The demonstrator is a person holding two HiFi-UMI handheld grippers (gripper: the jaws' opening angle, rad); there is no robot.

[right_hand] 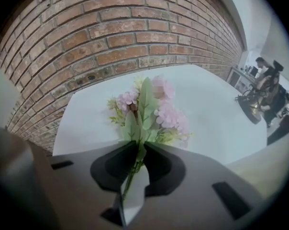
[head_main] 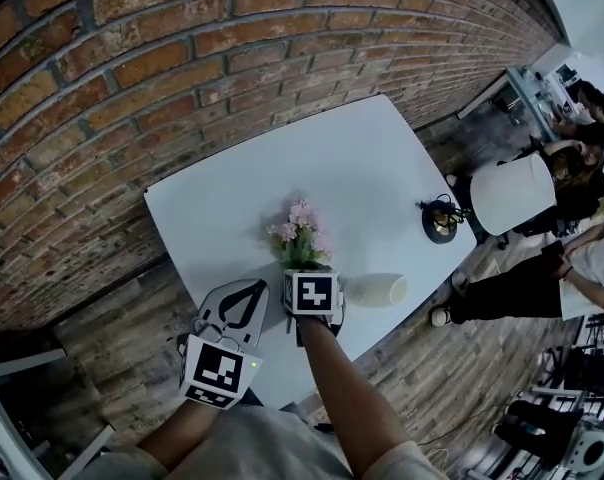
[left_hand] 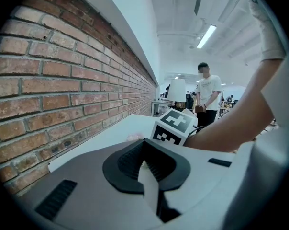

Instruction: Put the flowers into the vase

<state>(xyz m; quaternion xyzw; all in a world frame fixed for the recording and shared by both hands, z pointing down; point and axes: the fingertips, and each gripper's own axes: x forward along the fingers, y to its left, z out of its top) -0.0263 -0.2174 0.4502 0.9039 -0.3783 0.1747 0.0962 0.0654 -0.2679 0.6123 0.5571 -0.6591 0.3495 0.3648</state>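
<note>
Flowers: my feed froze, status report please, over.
Right hand-held gripper shut on flowers at the stems. Left hand-held gripper shut, empty. White vase close beside them, nothing blocking.

1. The bench [head_main: 382, 158] is finished smooth, matt white.
2. The wall [head_main: 182, 58] is built of rough brick.
3. The floor [head_main: 412, 368] is laid with wood planks.
4. The vase [head_main: 375, 290] is finished matt, smooth.

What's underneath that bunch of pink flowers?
The flowers have green stems that run down between the right gripper jaws, which pinch them. The white table lies beneath. The gripper's body covers the stem ends, and whether the blooms touch the table cannot be told.
</note>
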